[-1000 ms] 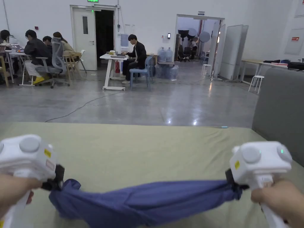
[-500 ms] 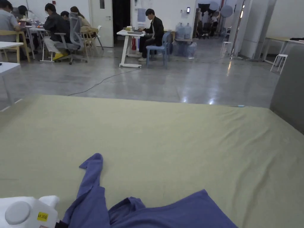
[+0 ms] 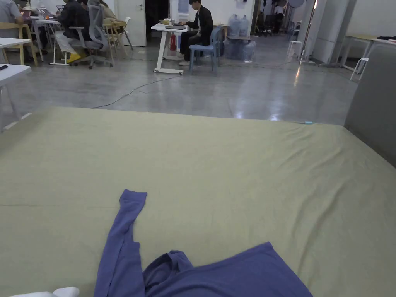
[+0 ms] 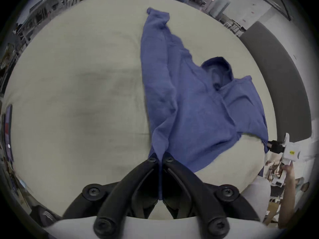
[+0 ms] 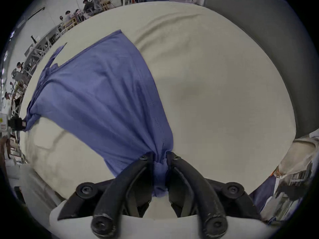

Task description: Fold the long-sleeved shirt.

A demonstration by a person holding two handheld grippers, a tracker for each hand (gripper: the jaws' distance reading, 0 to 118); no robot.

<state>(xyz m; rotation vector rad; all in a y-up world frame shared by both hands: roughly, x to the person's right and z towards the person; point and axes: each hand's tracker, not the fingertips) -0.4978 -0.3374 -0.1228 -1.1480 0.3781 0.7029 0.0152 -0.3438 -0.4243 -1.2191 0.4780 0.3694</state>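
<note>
Blue long-sleeved fabric shirt spread on the olive-green cloth-covered bench, one sleeve stretched away from the body. Left gripper and right gripper each clamp a bunched hem corner.

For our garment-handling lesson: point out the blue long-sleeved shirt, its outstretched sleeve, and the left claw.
Blue long-sleeved shirt (image 5: 103, 94), right gripper view, body panel.
Outstretched sleeve (image 3: 125, 220), head view, mid-sleeve.
Left claw (image 4: 160, 158), left gripper view, between fingertips.

Left gripper and right gripper each pinch the shirt's edge, apparently its hem, wide apart.
</note>
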